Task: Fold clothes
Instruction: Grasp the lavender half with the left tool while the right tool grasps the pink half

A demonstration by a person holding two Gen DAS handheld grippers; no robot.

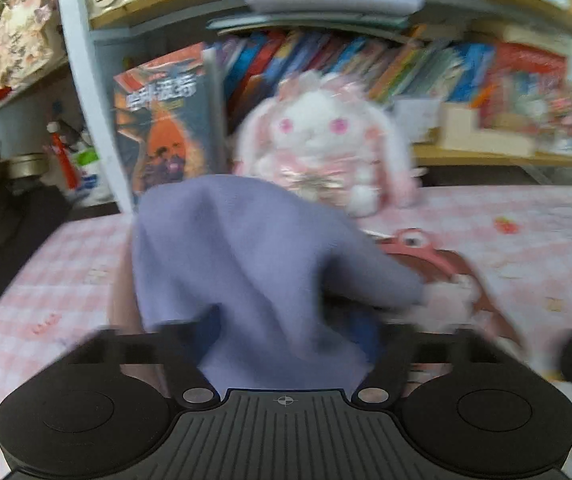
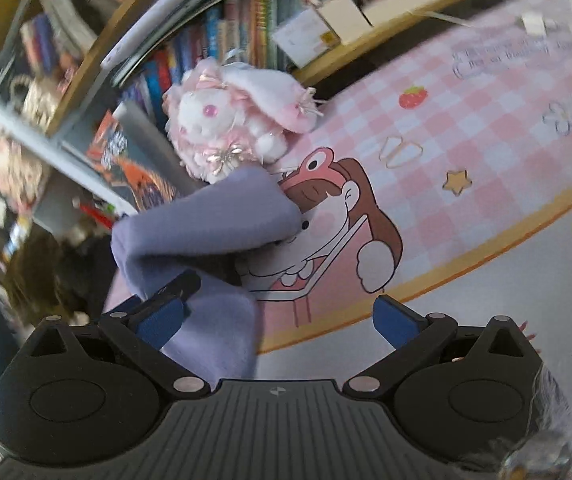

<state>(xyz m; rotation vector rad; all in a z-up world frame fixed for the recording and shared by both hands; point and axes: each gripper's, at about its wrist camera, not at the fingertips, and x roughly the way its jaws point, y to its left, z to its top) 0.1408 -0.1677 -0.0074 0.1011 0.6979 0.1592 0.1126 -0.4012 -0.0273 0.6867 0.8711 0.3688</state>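
A lavender cloth [image 1: 246, 248] rises in a bunched heap straight out of my left gripper [image 1: 286, 328] and covers its fingertips. The jaws look closed on the cloth, with only slivers of blue pad showing at its edges. In the right wrist view the same lavender cloth [image 2: 206, 224] hangs over and beside the left finger [image 2: 162, 320] of my right gripper [image 2: 282, 300]. That gripper stands open. A fold of cloth lies inside its left half, and the right pad [image 2: 397, 320] is bare over the table.
The table carries a pink checked mat [image 2: 465, 120] with a cartoon figure [image 2: 345, 216]. A white and pink plush rabbit [image 1: 321, 136] sits at the table's back edge. Behind it are shelves packed with books [image 1: 365, 60] and a large book standing upright [image 1: 162, 120].
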